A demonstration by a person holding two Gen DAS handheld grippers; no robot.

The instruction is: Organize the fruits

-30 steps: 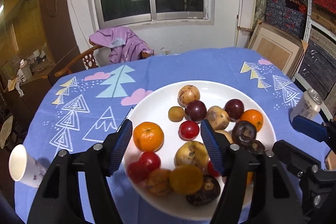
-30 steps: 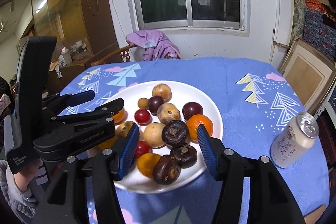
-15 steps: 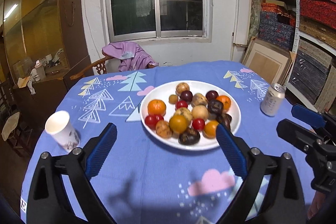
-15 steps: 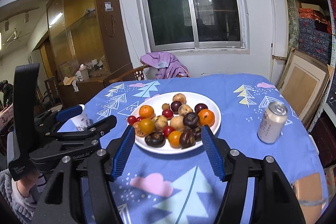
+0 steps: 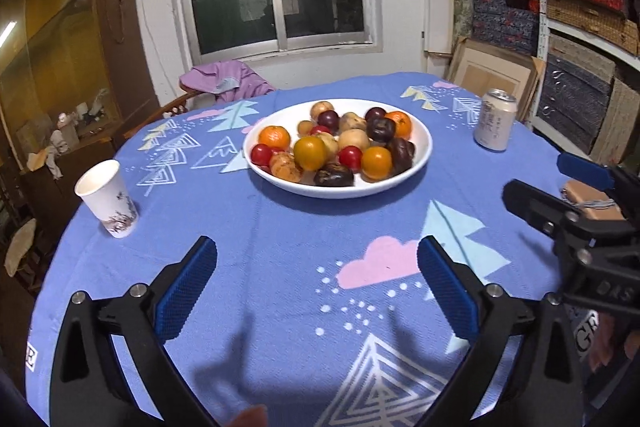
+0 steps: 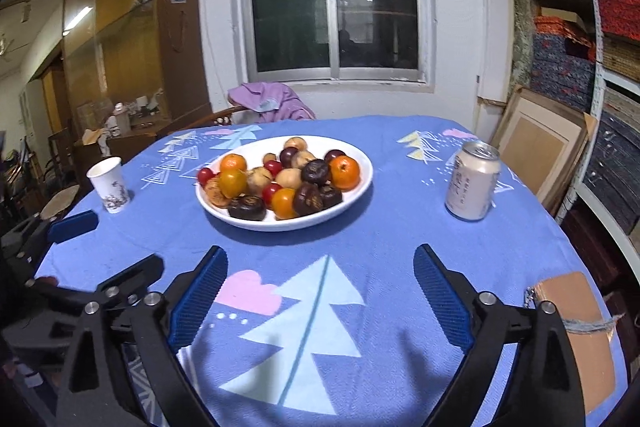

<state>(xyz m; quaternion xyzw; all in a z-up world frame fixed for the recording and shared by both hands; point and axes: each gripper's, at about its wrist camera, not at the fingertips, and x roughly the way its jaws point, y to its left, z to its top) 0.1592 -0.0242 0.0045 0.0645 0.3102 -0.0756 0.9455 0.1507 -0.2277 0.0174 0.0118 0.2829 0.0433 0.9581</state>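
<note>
One plate [image 5: 420, 163] of mixed fruit, one can [image 5: 494, 125], one paper cup [image 5: 106, 199] on table [image 5: 280, 267]. Left hand-held gripper [image 5: 316, 287] and right hand-held gripper [image 6: 320, 291]: jaws just opened wide, both empty.

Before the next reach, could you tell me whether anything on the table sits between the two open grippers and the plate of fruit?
Nothing visible does. Only bare blue tablecloth lies between the left gripper, the right gripper and the plate. The paper cup and the can stand off to the sides.
</note>
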